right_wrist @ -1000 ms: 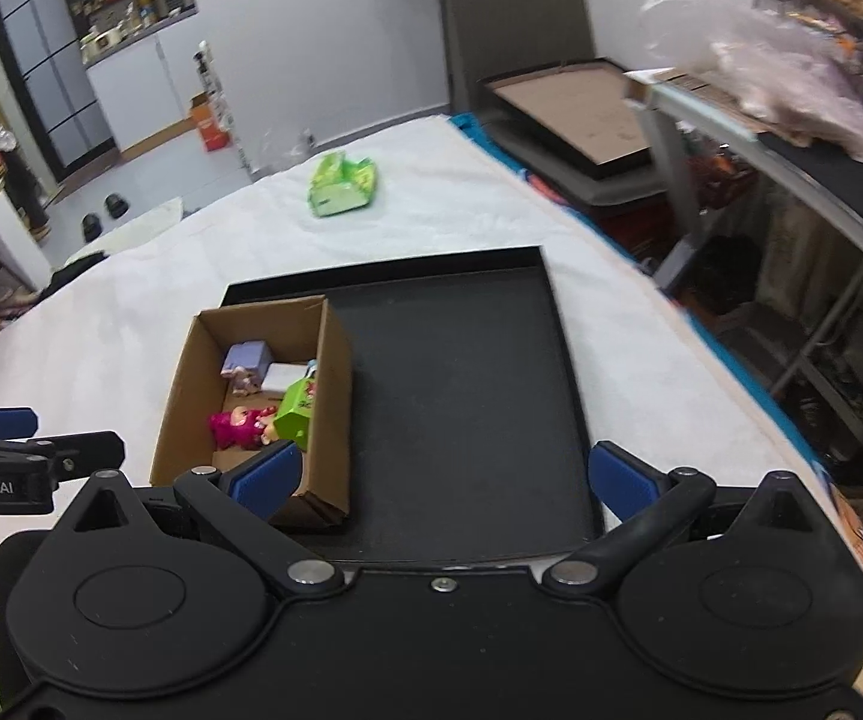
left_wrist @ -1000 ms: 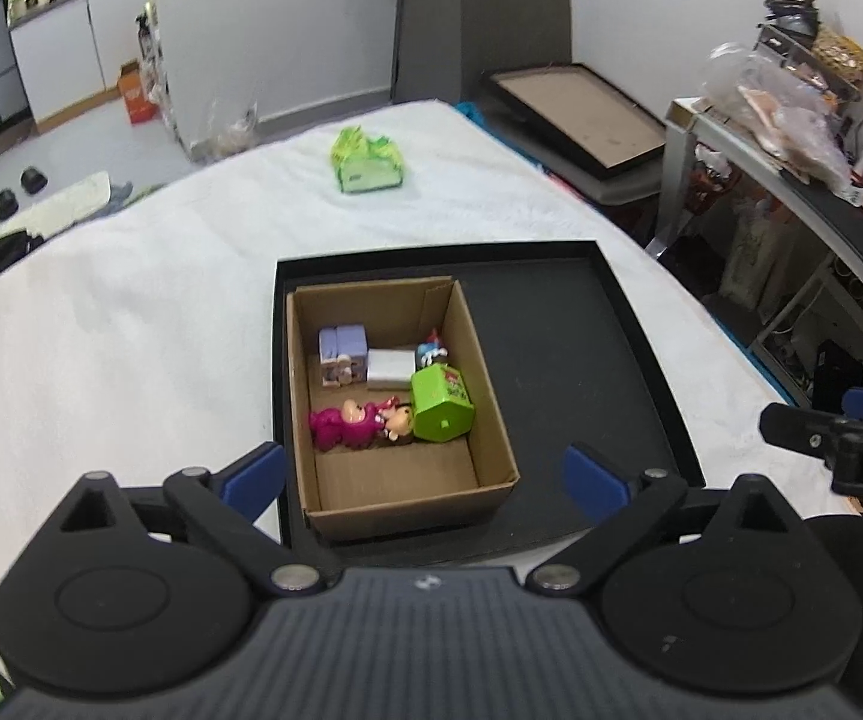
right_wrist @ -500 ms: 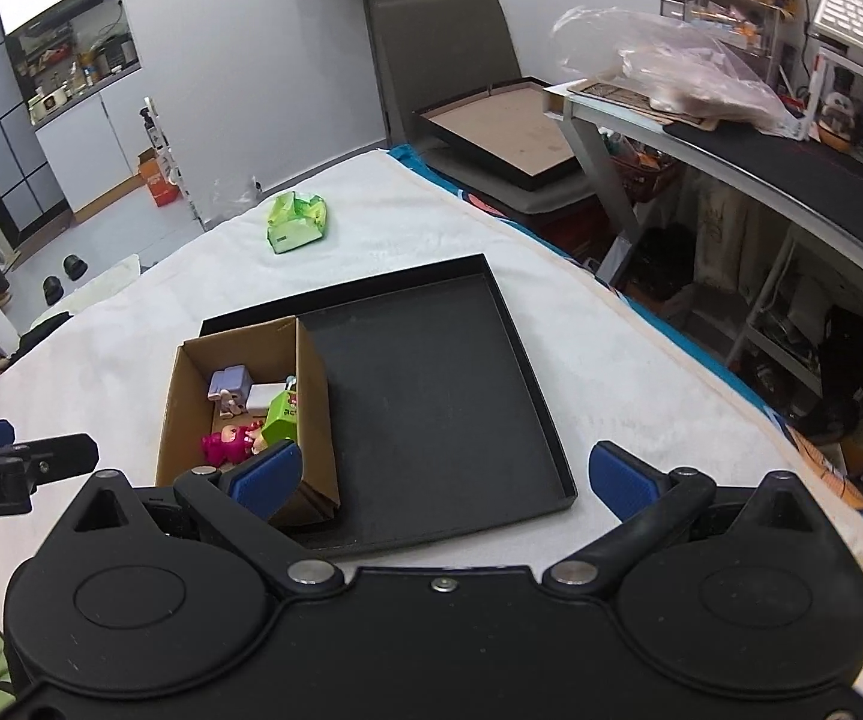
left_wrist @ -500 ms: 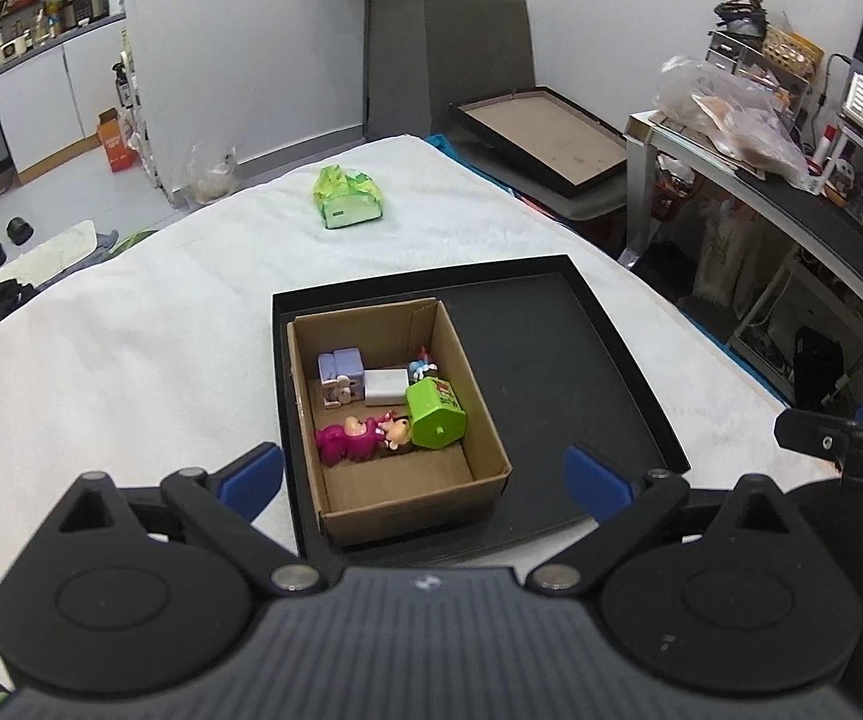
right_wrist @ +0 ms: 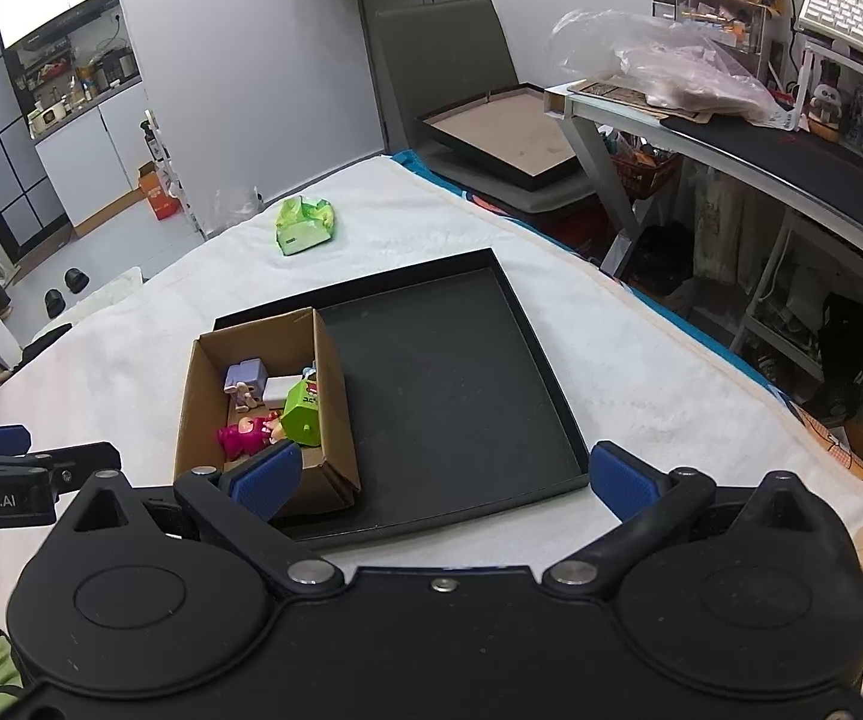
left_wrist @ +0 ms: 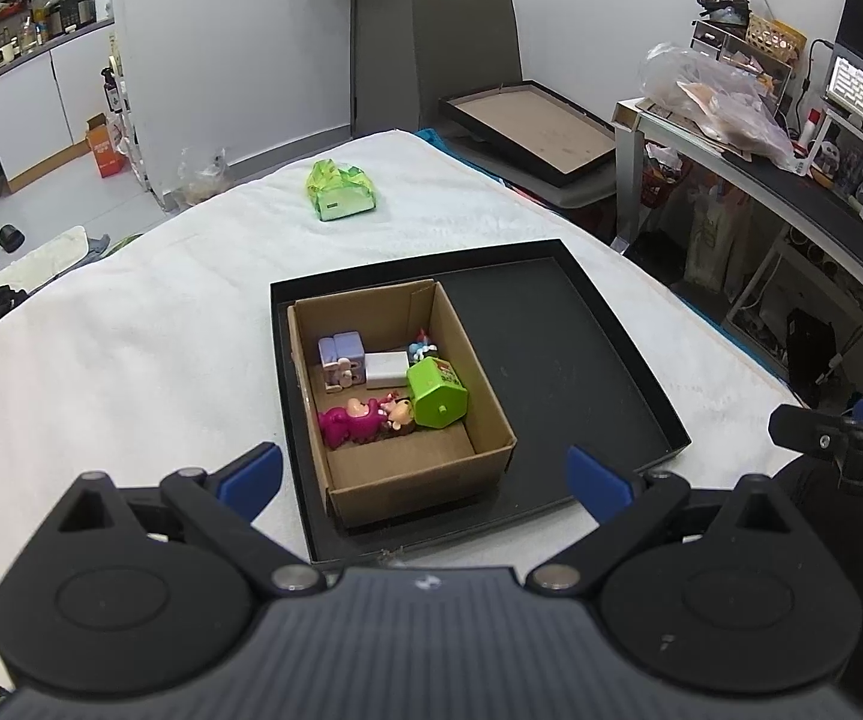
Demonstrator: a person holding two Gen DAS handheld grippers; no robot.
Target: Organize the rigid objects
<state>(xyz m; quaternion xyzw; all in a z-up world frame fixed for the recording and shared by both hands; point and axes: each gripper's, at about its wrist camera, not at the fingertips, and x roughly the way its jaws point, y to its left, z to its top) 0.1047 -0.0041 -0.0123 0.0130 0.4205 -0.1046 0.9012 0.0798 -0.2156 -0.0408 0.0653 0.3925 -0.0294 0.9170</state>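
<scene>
A cardboard box [left_wrist: 479,456] sits in the left part of a black tray [left_wrist: 575,360] on a white cloth. In the box lie a green toy house [left_wrist: 436,399], a magenta figure [left_wrist: 350,420], a lilac block [left_wrist: 344,354] and a white block [left_wrist: 388,367]. The box [right_wrist: 335,408] and tray [right_wrist: 449,384] also show in the right wrist view. My left gripper [left_wrist: 425,477] is open and empty, held above the box's near end. My right gripper [right_wrist: 440,477] is open and empty, above the tray's near edge.
A green packet [left_wrist: 340,192] lies on the cloth beyond the tray. A framed board [left_wrist: 533,132] rests on a chair at the far right. A cluttered desk [left_wrist: 791,156] stands along the right side. The cloth's edge [right_wrist: 701,348] drops off right of the tray.
Both grippers have risen and drawn back from the tray, so box and tray look smaller and farther. Both stay open and empty. The toys have not moved.
</scene>
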